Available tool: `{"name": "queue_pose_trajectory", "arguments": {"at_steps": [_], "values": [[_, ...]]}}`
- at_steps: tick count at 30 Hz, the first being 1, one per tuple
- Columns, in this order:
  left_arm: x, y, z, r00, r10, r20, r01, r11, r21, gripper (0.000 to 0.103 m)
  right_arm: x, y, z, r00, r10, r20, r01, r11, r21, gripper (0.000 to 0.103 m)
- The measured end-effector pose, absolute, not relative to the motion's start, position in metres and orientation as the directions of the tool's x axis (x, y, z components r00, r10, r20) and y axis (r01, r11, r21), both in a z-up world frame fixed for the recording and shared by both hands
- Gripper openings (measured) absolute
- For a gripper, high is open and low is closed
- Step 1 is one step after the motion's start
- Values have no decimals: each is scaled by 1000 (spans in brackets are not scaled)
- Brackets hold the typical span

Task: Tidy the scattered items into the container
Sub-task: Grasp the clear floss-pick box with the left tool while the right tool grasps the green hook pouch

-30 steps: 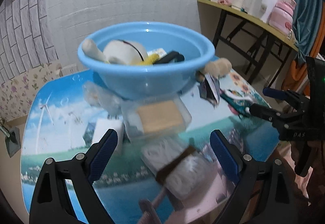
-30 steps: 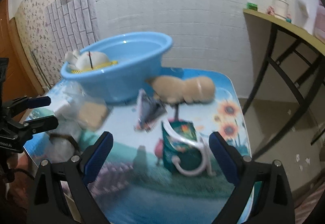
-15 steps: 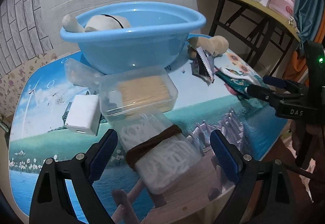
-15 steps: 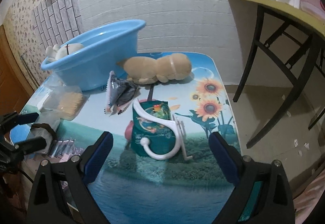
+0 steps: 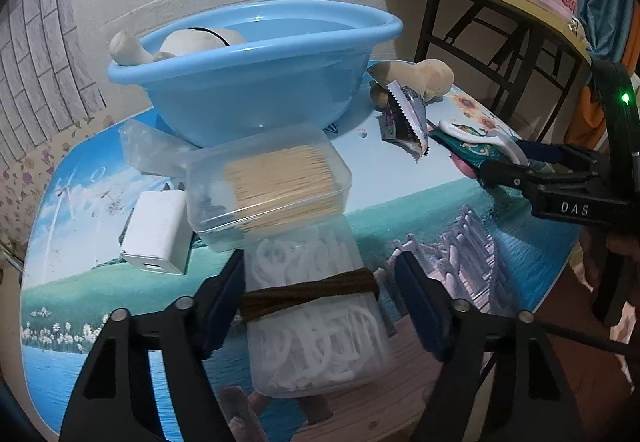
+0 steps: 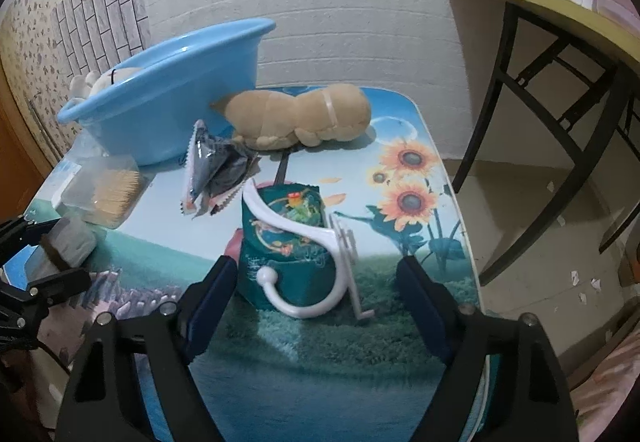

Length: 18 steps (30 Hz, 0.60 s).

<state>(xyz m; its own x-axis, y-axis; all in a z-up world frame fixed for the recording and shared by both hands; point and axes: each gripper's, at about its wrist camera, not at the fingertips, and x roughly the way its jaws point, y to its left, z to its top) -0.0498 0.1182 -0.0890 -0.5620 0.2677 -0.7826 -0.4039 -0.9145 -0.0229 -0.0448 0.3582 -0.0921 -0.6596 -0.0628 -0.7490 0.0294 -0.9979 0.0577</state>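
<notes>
Grippers first, both at the near edge of the table (image 6: 436,145). The left gripper (image 5: 320,294) straddles a clear bag of white plastic pieces (image 5: 316,318) cinched by a brown band (image 5: 312,292); its jaws have just been closing, the left pad looks to be touching the bag, the right pad is not yet on it, so nothing is gripped. The right gripper (image 6: 316,294) has also just been narrowing, and straddles a teal packet (image 6: 288,238) with a white plastic hook (image 6: 304,242) lying across it, pads clear of both.

Risks, as I judge them: the soft bag may bulge and slide out from under the band when squeezed, and its far end lies against the clear box of toothpicks (image 5: 268,181), which could be dragged. The hook sits loose on the packet and may tip off when the packet rises.

Farther back lie a white charger block (image 5: 158,232), torn snack wrappers (image 6: 216,169) and a tan plush toy (image 6: 300,117). The blue basin (image 5: 256,81) stands at the far left corner, a pale plush (image 5: 192,41) inside.

Most of the basin's inside is hidden behind its wall. What lies under the packet is hard to make out.
</notes>
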Motion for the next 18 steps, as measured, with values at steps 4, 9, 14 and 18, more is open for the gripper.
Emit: {"name": "queue_pose_trajectory", "arguments": {"at_steps": [4,9,14,18], "values": [[-47,117,-92,-566,256,-784,-409,-912,-3,64,-45,356,-91,-667,-68,-742,43,-998,53,59],[-44,111,-92,-566,278,-776,-413,-910,-24,59,-41,351,-87,-673,-58,-737,64,-998,20,47],[-43,107,-91,-565,286,-774,-406,-913,-40,59,-34,352,-83,-682,-66,-729,71,-997,24,46],[-43,103,-86,-575,289,-765,-396,-917,-48,58,-29,350,-79,-694,-76,-716,77,-997,30,46]]}}
